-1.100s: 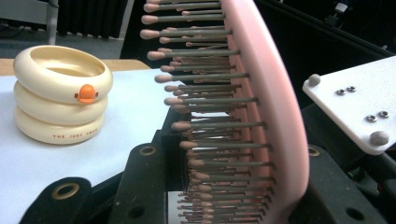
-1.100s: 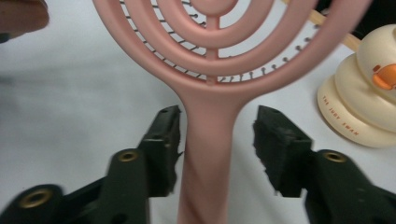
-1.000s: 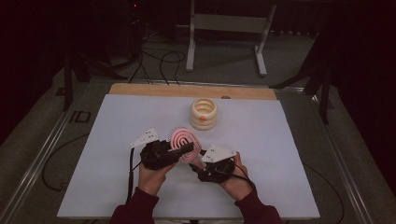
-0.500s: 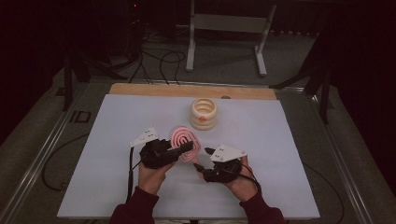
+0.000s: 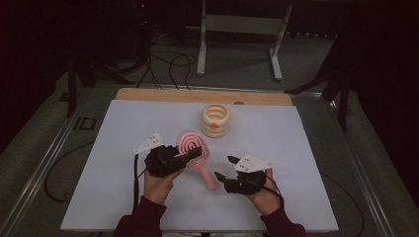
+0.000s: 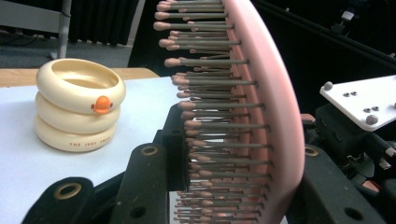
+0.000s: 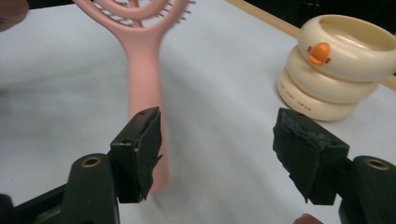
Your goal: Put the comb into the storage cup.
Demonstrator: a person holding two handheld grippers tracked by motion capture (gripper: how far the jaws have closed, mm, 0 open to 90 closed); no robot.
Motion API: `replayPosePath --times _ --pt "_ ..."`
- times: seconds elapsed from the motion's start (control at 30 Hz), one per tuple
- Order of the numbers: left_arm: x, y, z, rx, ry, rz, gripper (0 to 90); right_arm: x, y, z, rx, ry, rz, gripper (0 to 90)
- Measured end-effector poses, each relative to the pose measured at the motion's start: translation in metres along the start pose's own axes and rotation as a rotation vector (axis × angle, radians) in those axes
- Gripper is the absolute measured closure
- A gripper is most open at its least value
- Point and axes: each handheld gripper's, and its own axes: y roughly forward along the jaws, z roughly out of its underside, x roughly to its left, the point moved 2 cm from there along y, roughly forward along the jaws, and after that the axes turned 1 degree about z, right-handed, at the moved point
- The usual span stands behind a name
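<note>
A pink hairbrush [image 5: 193, 144] is held over the white table top, its head clamped between the jaws of my left gripper [image 5: 190, 154]. In the left gripper view the bristles [image 6: 219, 112] point left and the left gripper [image 6: 233, 186] is shut on the brush head. The handle [image 5: 209, 178] slants down toward my right gripper [image 5: 223, 167], which stands open just to its right. Its jaws have just been opening. In the right gripper view the handle [image 7: 144, 70] runs past the left jaw of the right gripper [image 7: 224, 140], with no pad pressing on it.
A cream ringed pot [image 5: 215, 120] with an orange knob stands at the back of the white mat [image 5: 306, 163]; it also appears as the pot [image 7: 336, 65] and the pot [image 6: 79, 105]. A wooden strip [image 5: 148, 94] edges the far side. A metal stand [image 5: 237, 29] and cables lie beyond.
My right gripper has drawn away to the right from the brush handle and its jaws have spread wider. The left gripper and the brush have stayed in place.
</note>
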Motion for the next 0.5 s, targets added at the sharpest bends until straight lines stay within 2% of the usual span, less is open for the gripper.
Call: replayPosePath --times 0.13,0.33,0.43,0.47,0.5 --pt "0.001 0.0 -0.001 -0.003 -0.002 -0.002 64.7 -0.003 -0.005 0.004 -0.008 0.019 0.015 31.9" --pt "0.002 -0.001 -0.003 -0.008 0.0 -0.006 64.7 -0.008 -0.01 0.009 -0.016 0.022 0.03 31.7" --pt "0.003 -0.003 -0.005 -0.015 0.0 -0.01 64.7 -0.009 -0.013 0.011 -0.026 0.036 0.039 31.5" --pt "0.003 -0.003 -0.005 -0.017 0.001 -0.011 64.7 -0.01 -0.016 0.012 -0.044 0.061 0.048 31.3" --pt "0.003 -0.004 -0.006 -0.018 0.003 -0.013 64.7 -0.012 -0.017 0.014 -0.042 0.049 0.051 31.3"
